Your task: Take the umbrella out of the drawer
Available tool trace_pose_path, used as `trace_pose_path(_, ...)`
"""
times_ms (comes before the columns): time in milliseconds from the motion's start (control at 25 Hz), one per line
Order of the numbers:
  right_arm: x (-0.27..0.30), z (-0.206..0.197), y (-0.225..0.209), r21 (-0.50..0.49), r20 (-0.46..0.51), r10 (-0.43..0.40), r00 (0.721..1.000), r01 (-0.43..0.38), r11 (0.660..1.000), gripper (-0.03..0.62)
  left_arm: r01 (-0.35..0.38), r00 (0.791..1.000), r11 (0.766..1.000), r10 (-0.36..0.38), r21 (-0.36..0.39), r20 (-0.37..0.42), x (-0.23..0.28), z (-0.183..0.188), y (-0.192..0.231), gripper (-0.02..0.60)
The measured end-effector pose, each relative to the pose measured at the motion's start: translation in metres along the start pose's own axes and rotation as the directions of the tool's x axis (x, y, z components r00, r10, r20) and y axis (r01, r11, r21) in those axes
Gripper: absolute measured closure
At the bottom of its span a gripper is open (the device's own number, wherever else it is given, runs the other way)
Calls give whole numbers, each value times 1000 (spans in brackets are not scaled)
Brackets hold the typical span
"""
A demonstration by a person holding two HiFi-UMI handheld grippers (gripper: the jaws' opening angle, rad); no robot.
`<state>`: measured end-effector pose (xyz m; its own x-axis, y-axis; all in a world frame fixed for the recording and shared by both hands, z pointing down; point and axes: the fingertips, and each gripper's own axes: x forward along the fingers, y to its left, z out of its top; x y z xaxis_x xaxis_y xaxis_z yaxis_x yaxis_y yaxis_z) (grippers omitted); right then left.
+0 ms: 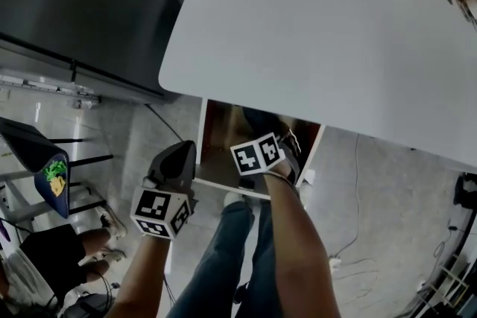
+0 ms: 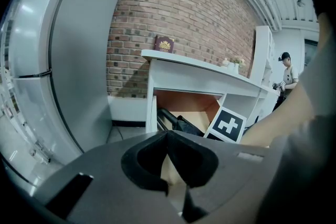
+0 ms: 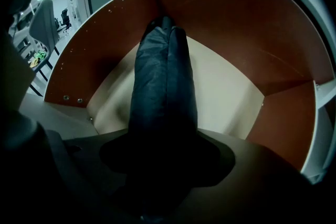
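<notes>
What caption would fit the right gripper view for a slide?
Right gripper inside the open drawer, with the folded dark umbrella between its jaws.

The umbrella (image 3: 163,86) is covered in dark, faintly glossy cloth. The drawer (image 3: 220,23) is walled in smooth brown wood. The wall (image 2: 184,13) is built of rough brick.

At six o'clock in the right gripper view, the near end of the umbrella (image 3: 160,92) vanishes in darkness inside the right gripper (image 3: 161,162), grip unreadable; from above, the tabletop (image 1: 320,33) hides most of the drawer (image 1: 222,136).
</notes>
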<state>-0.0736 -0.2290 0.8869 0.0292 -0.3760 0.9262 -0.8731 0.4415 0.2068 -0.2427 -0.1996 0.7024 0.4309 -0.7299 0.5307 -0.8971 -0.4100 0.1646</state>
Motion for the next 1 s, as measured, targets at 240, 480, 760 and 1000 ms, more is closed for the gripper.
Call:
trace_pose_path(240,-17,-2,6,14,-41,85,996,-84,996,350,-8,1000,1000,8,-1,11,-7,7,0,584)
trace_pose_path(480,-34,-2,14,53,-96,196,976,-191,980,349,-10,1000,1000,11,-14,23,-12,16,-2,584)
trace_pose_path(760,-53,-12,17,52,-187,244,952,-238,970,347,-7,1000,1000,7,-17,26,-18,23,-7,583)
trace_pose_path(1000,-73,-20,21,34,-234,254,938,-254,967,345,-11,999,1000,11,-17,32,-29,36,-7,584)
